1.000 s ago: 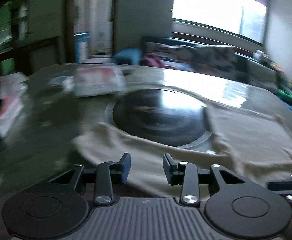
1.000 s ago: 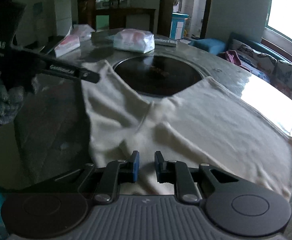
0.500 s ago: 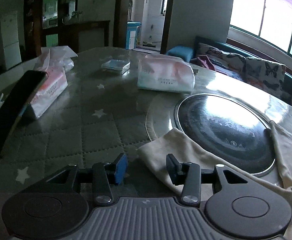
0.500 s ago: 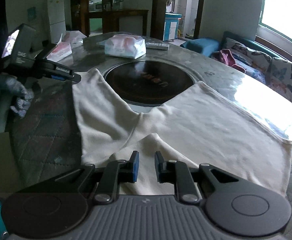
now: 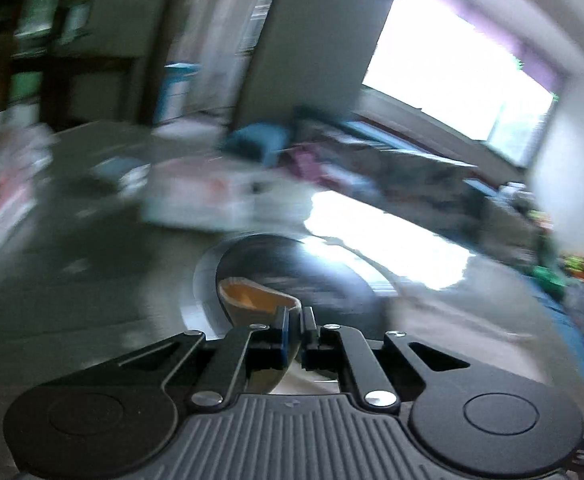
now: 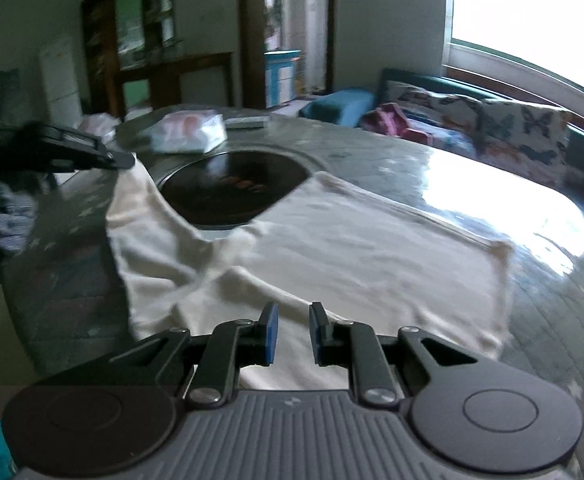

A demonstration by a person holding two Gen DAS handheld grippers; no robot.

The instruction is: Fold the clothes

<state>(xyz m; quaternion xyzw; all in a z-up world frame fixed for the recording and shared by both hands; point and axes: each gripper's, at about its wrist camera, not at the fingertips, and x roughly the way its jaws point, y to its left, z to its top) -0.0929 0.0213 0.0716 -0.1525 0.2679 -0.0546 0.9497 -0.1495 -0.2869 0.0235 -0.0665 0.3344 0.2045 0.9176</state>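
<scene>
**Left gripper pinches a garment corner while the right waits over the cloth**

At the left of the right wrist view, the black left gripper has its jaws closed on the far left corner of the cream-coloured cotton garment, which lifts that corner clear of the grey star-patterned quilted tablecloth. Its jaws have just been closing, and the left wrist view shows a curl of the cloth clamped between them. Holding a corner like this is probably meant to let that side be carried over for a fold.

The rest of the garment lies spread on the table, partly covering the round black glass hob set into the middle.

The right gripper hangs just above the near edge of the garment. Its jaws stand narrowly apart with a bare gap between the blue pads, gripping nothing.

The only container in view is the soft white plastic tissue pack beyond the hob; its contents cannot be made out.
</scene>
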